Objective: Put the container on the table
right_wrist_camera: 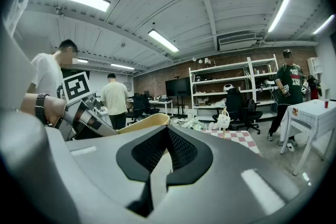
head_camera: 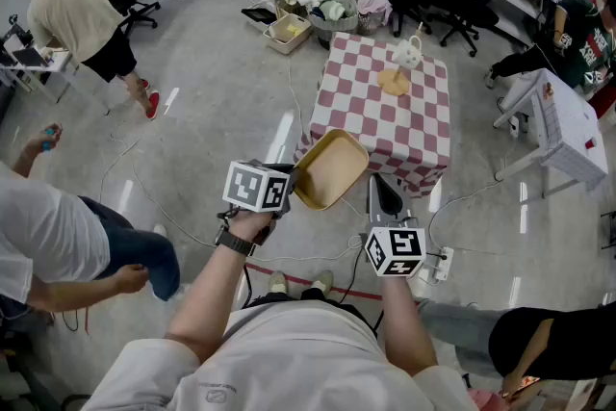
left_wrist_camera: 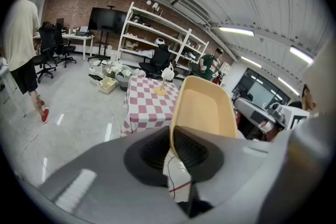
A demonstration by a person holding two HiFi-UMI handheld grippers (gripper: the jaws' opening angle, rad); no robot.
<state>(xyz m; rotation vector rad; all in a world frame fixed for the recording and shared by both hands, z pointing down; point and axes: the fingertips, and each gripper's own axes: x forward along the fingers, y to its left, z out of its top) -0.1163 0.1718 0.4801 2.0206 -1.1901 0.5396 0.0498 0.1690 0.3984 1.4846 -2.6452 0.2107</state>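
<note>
Observed: the container point(head_camera: 332, 170), a shallow tan tray, is off the table point(head_camera: 423, 125) and carried in the air by the left gripper point(head_camera: 289, 182). In the left gripper view its fingers point(left_wrist_camera: 185, 148) are clenched on the rim of the tray's near short end point(left_wrist_camera: 205, 107), one finger inside the rim and one outside. The tray's long axis runs straight away from those fingers, forward and to the right, toward the checked table. In the head view the far end overlaps the table's near left corner, though the height above the cloth cannot be judged. The left forearm is extended forward with the wrist turned so that the tray's open side tilts toward the camera. The right gripper point(head_camera: 383, 190) is held low and beside the tray on the right, near the table's front edge. Its fingers point(right_wrist_camera: 176, 147) are closed together on nothing. A white object on a tan stand point(head_camera: 408, 53) occupies the far part of the table, and the near part is bare cloth. Assessment: the left hand alone governs placement, and the tray needs carrying forward, levelling and lowering onto the near cloth.
</note>
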